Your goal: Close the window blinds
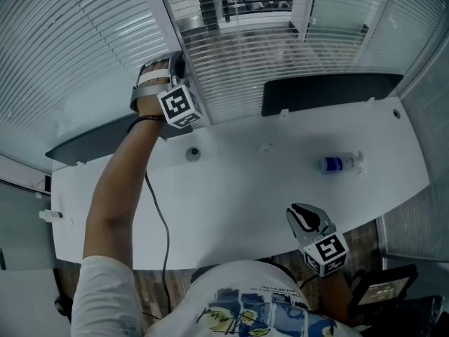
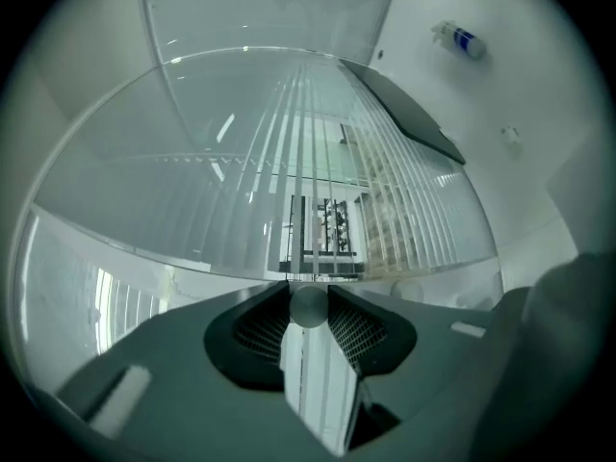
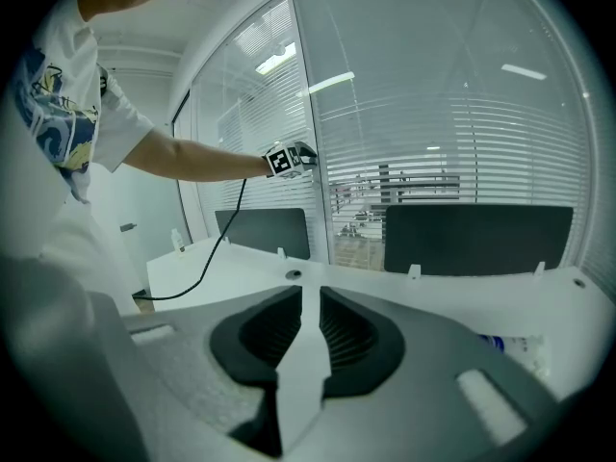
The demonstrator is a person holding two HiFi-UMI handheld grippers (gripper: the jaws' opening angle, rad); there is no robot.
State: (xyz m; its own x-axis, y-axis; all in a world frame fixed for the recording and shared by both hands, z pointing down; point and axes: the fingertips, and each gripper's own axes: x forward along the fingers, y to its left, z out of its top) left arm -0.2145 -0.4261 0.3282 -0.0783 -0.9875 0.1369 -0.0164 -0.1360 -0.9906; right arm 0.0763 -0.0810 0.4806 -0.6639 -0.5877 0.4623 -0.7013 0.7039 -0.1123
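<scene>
Grey wand point(image 2: 308, 307) sits pinched between the left gripper point(image 1: 174, 70) pads, beyond the tabletop point(image 1: 238, 195) far edge, at the frame beside the blinds point(image 1: 280, 62). Slats stand partly open. Right gripper point(image 3: 310, 306) hangs over the near edge, jaws slightly apart, empty. Step in hand: securing the wand. The next move likely calls for twisting it without slip.
</scene>
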